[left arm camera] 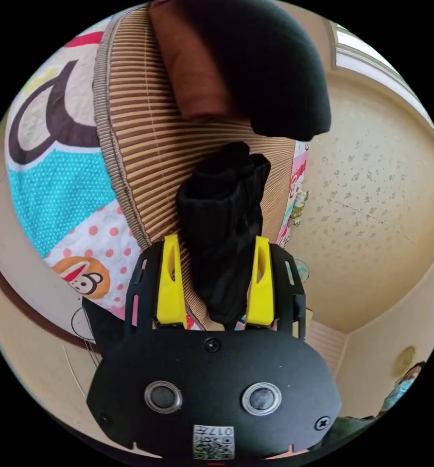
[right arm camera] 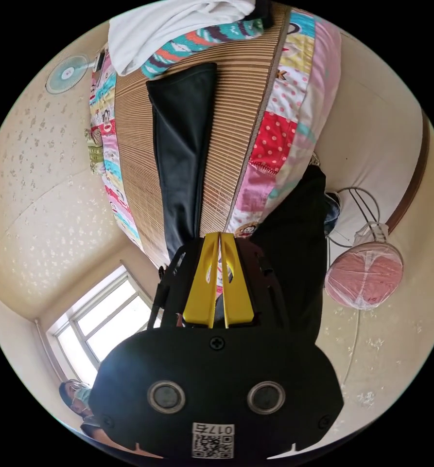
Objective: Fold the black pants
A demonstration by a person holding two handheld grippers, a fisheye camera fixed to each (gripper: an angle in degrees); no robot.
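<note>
The black pants (right arm camera: pixel 182 151) are lying stretched along the ribbed bamboo mat (right arm camera: pixel 236 97) on the bed, running from 12 o'clock down toward the right gripper (right arm camera: pixel 219 238) in the right gripper view. Its yellow fingers are sitting almost closed; whether cloth is pinched between them, I cannot tell. In the left gripper view, the left gripper (left arm camera: pixel 217 243) is holding its yellow fingers wide apart, with a bunched, soft-knit end of the black pants (left arm camera: pixel 224 228) hanging between them, touching neither side clearly. Judging by this, the fold is starting: one end is being gathered to carry over. Next, the left fingers need to be closing firmly on that bundle. A patchwork quilt (right arm camera: pixel 285 136) is bordering the stiff, striped mat.
</note>
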